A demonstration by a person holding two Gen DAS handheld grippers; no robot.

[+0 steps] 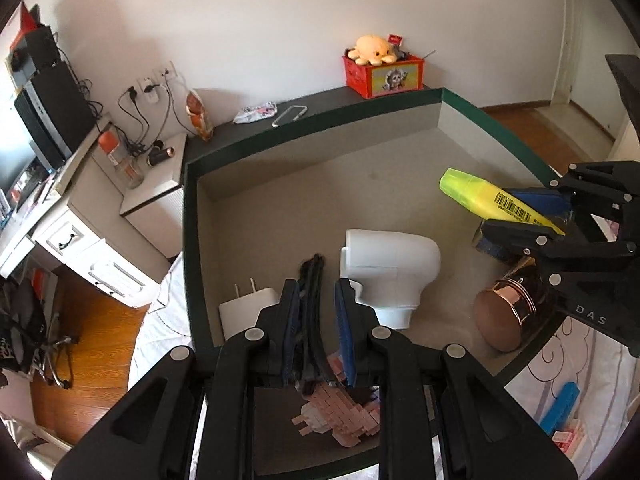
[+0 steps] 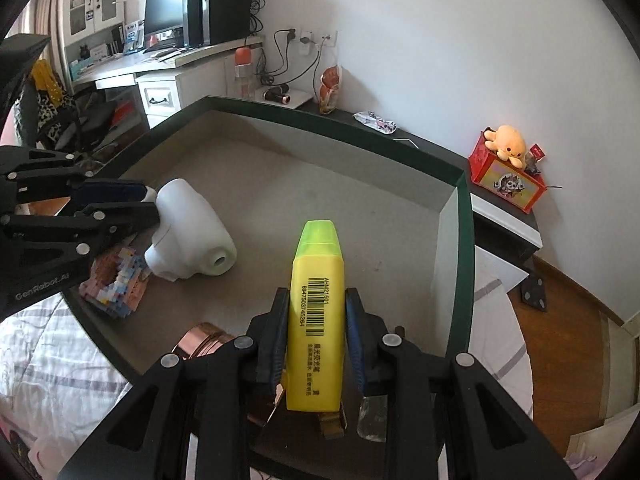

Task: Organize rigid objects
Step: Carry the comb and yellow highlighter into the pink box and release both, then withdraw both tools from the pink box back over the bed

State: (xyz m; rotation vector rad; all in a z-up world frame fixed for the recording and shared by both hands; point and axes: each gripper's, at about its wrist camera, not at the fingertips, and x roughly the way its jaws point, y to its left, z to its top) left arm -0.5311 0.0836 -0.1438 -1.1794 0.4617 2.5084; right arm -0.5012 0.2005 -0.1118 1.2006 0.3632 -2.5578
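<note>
A shallow box with a dark green rim (image 1: 191, 240) (image 2: 466, 240) and a grey floor lies on the bed. My left gripper (image 1: 318, 286) (image 2: 150, 204) hangs over the box's near left part, shut on a slim black object (image 1: 314, 308), perhaps a hair clip. My right gripper (image 2: 316, 292) (image 1: 496, 210) is over the right side, shut on a yellow highlighter (image 2: 318, 320) (image 1: 480, 194) whose cap points forward. On the box floor lie a white plastic piece (image 1: 388, 264) (image 2: 188, 236), a white charger plug (image 1: 248, 308), a copper-coloured jar (image 1: 508, 316) (image 2: 204, 344) and a pink brick model (image 1: 340, 412) (image 2: 116, 284).
Behind the box a dark shelf carries a red box with a plush octopus (image 1: 382, 68) (image 2: 508, 176), a snack bag (image 1: 198, 114) and a small packet. A blue piece (image 1: 560, 404) lies on the bedspread at the right. A white desk and cabinet (image 1: 92, 248) stand to the left.
</note>
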